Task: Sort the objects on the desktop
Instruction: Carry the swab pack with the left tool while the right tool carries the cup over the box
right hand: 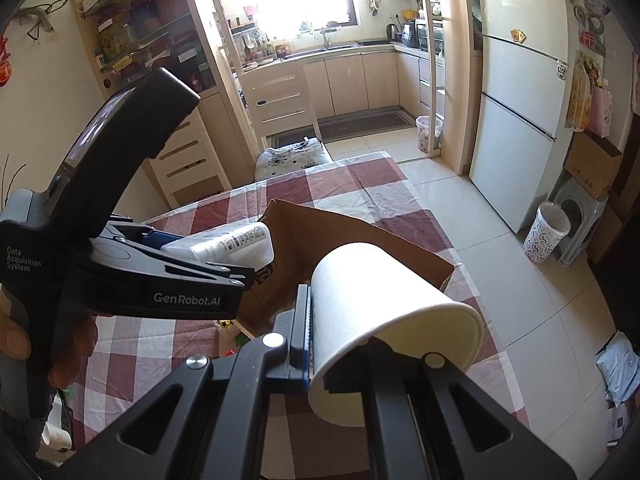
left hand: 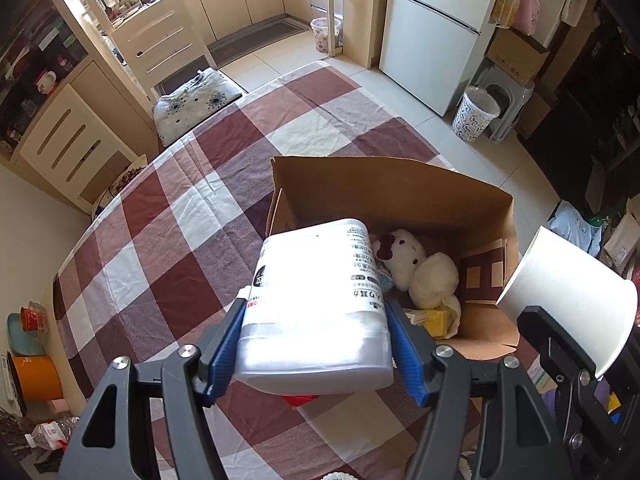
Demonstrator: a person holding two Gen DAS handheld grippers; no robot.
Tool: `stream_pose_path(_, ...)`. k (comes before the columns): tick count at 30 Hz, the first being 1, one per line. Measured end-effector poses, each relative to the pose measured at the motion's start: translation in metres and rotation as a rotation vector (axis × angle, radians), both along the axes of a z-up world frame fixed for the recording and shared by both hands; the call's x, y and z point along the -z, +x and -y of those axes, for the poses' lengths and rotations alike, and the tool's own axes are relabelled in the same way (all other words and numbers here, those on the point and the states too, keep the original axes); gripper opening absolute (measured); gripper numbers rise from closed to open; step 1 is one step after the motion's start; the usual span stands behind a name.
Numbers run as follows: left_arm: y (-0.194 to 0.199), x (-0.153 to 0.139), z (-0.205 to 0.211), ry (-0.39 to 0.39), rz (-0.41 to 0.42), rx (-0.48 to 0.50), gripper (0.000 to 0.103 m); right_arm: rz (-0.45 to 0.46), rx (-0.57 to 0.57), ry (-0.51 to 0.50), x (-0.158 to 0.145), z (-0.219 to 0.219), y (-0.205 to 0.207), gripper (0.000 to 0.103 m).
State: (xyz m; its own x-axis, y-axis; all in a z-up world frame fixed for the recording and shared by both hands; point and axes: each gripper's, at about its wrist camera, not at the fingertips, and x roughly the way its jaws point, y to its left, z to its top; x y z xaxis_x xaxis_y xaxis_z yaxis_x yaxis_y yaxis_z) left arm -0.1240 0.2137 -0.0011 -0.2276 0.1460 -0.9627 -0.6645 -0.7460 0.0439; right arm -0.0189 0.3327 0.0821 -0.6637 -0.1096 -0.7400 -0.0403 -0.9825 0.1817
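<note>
1. Left wrist view showed your left gripper [left hand: 316, 344] clenched on a white plastic canister with black printed text [left hand: 320, 300], its blue-padded fingers [left hand: 226, 348] pressing both sides near the translucent lid end.
2. You held that canister tilted, its far end reaching over the near edge of the open brown cardboard box [left hand: 400, 192], which stood on the table covered by a maroon-and-white checked cloth [left hand: 168, 240].
3. Inside the box lay a white plush toy with a dark red bow [left hand: 404, 260], a small yellow packet [left hand: 438, 320] just beside it, and a dark brown patterned carton [left hand: 482, 276] leaning against the right wall.
4. At the right edge of that view, your right gripper [left hand: 560, 344] carried a white paper cup [left hand: 572, 292] above the box's right side.
5. Right wrist view showed your right gripper [right hand: 360, 348] grasping the white paper cup [right hand: 384, 312] by its rim: one finger [right hand: 302, 328] lay against the outside wall, the other sat inside the mouth.
6. You held the cup on its side, base pointing toward the cardboard box [right hand: 360, 240], mouth facing the camera.
7. Your left gripper [right hand: 224, 276] appeared at the left of that view, with the white canister [right hand: 228, 242] in its grip at the box's near edge.
8. A white refrigerator [right hand: 516, 128] stood beyond the table on the right.
</note>
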Motion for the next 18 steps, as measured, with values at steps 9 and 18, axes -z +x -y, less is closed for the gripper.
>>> stream_pose_path(9,-0.0008,0.0003,-0.0015,-0.007,-0.006,0.002,0.068,0.003,-0.006,-0.002,0.0017,0.0024,-0.0009,0.004)
stream_pose_path(18,-0.0026,0.0020,-0.0006,-0.012,-0.007,0.005,0.068,0.004,-0.016,-0.001,0.0026,0.0078,-0.0060,0.004)
